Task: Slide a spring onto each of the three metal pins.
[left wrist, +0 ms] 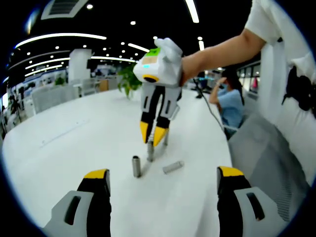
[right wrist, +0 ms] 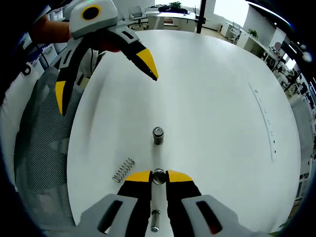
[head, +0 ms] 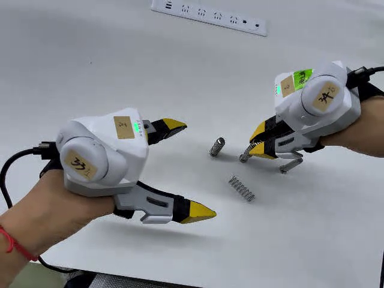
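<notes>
My right gripper (head: 257,143) (right wrist: 158,177) is shut on a metal pin (head: 246,153) (right wrist: 158,175) that appears to have a spring coiled round it; the pin leans with its lower end on the white table. A second pin with a spring on it (head: 217,146) (right wrist: 157,135) (left wrist: 136,166) stands just left of it. A loose spring (head: 241,188) (right wrist: 123,170) lies nearer me. A third, bare pin (head: 291,165) lies under the right gripper. My left gripper (head: 188,168) (left wrist: 163,175) hovers open to the left, holding nothing.
A white power strip (head: 210,15) lies along the far side of the table. The table's near edge (head: 180,277) runs just below my left hand. A black cable (head: 15,165) trails from the left gripper.
</notes>
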Tool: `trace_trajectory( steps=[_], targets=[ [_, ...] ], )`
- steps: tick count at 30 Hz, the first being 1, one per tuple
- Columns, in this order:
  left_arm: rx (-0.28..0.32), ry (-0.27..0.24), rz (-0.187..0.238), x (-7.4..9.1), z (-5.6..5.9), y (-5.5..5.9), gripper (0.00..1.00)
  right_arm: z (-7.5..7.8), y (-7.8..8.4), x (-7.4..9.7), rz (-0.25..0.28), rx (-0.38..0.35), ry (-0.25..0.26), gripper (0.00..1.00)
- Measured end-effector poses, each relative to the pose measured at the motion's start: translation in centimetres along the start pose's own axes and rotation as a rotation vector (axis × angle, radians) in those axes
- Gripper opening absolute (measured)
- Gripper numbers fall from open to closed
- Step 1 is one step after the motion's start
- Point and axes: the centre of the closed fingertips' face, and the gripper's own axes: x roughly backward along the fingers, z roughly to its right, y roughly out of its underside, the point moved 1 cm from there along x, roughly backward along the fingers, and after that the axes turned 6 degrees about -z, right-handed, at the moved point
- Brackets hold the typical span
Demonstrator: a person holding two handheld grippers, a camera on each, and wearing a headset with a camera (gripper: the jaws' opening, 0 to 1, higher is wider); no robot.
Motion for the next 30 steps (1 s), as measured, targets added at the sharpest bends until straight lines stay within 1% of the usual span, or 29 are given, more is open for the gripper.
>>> trace_trajectory(
  steps=[9,13,19,30],
  targets=[
    [0.001,0.002,0.002,-0.1,0.0,0.0,0.90,-0.2,0.3,-1.0,-0.005,-0.007,-0.003,0.12],
    [0.003,0.000,0.001,0.0,0.0,0.0,0.90,-0.1,0.6,-1.7,-0.010,-0.007,-0.006,0.12],
    [0.004,-0.002,-0.001,0.0,0.0,0.2,0.90,0.0,0.9,-2.2,-0.011,-0.016,-0.007,0.12],
    [0.005,-0.004,-0.002,0.2,0.0,0.1,0.89,-0.8,0.3,-1.9,-0.004,-0.022,-0.002,0.13]
  ],
)
